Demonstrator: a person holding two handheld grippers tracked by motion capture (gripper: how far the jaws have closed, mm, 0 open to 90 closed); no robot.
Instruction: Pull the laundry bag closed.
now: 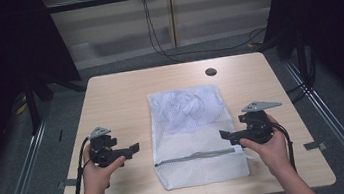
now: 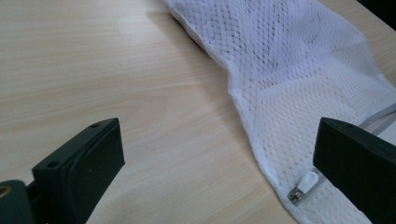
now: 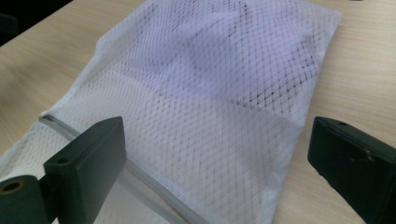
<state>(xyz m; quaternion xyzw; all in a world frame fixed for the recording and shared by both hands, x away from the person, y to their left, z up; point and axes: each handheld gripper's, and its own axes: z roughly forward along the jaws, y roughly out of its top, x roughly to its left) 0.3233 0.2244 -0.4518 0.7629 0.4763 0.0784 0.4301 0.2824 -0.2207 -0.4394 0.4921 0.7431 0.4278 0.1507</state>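
High view: a mesh bag (image 1: 196, 134) lies flat on the table (image 1: 115, 99) between both grippers. Left gripper (image 1: 134, 147) and right gripper (image 1: 225, 135) both gape, gripping nothing.

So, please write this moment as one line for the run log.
left gripper: open, beside bag | right gripper: open, beside bag | mesh laundry bag: flat on table, zipper pull at left-gripper end, nothing gripped

Bag contents (image 1: 186, 106) perhaps cloth; indistinct
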